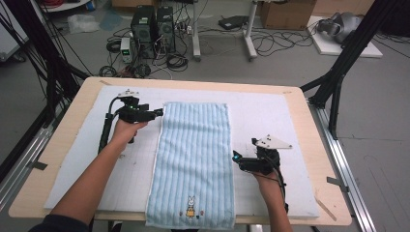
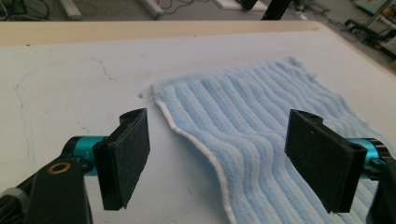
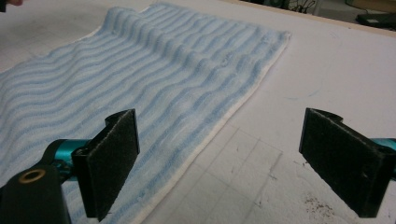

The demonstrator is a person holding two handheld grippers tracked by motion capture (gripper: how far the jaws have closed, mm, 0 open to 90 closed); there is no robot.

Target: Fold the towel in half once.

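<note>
Both grippers at the flanks of the spread towel, jaws apart

The light-blue striped towel [image 1: 193,164] lies flat along the middle of the surface [image 1: 300,121], its near end hanging over the near edge. The left gripper [image 1: 157,114] sits at the towel's far-left corner, jaws wide apart astride the towel's white-trimmed edge, pads clear of the cloth. The right gripper [image 1: 237,159] sits just beside the towel's right edge, jaws apart, nothing clamped
</note>
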